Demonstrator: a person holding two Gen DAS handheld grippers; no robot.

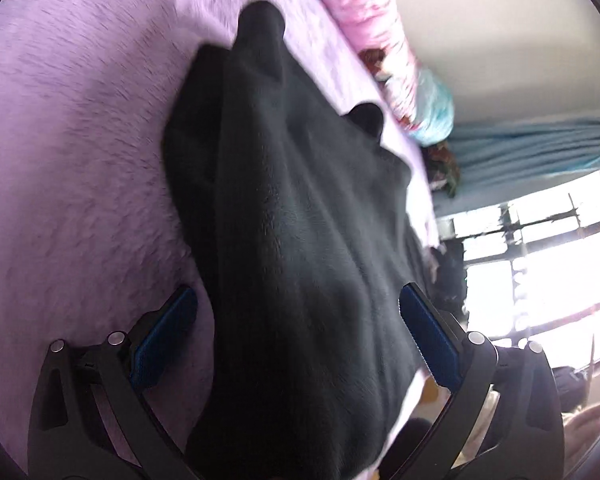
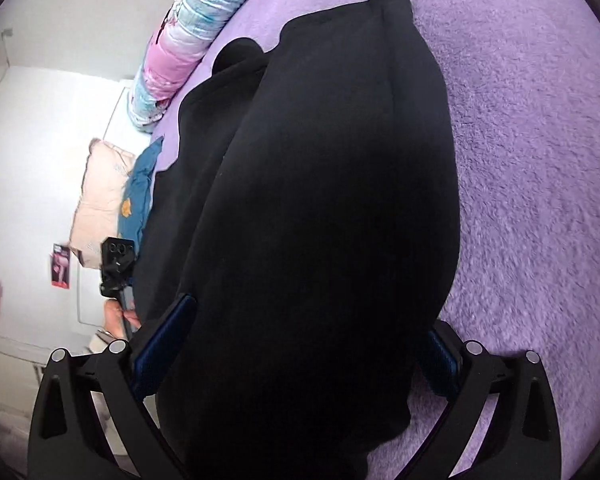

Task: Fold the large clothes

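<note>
A large black garment (image 1: 300, 208) lies on the purple fleece blanket (image 1: 80, 160), bunched lengthwise, with two rounded ends at its far side. My left gripper (image 1: 296, 340) is open, its blue-padded fingers wide apart on either side of the cloth's near end. In the right wrist view the same black garment (image 2: 324, 200) runs away from me over the purple blanket (image 2: 540, 160). My right gripper (image 2: 300, 348) is open too, and the thick fold fills the gap between its fingers. The left gripper (image 2: 116, 264) shows at the garment's left edge, held by a hand (image 2: 118, 312).
A rolled pink and blue quilt (image 2: 180, 40) lies along the far side of the bed. A beige pillow (image 2: 100, 200) and a blue cloth (image 2: 140, 188) sit left of the garment. A bright window (image 1: 540, 272) and blue curtain (image 1: 532, 148) are to the right.
</note>
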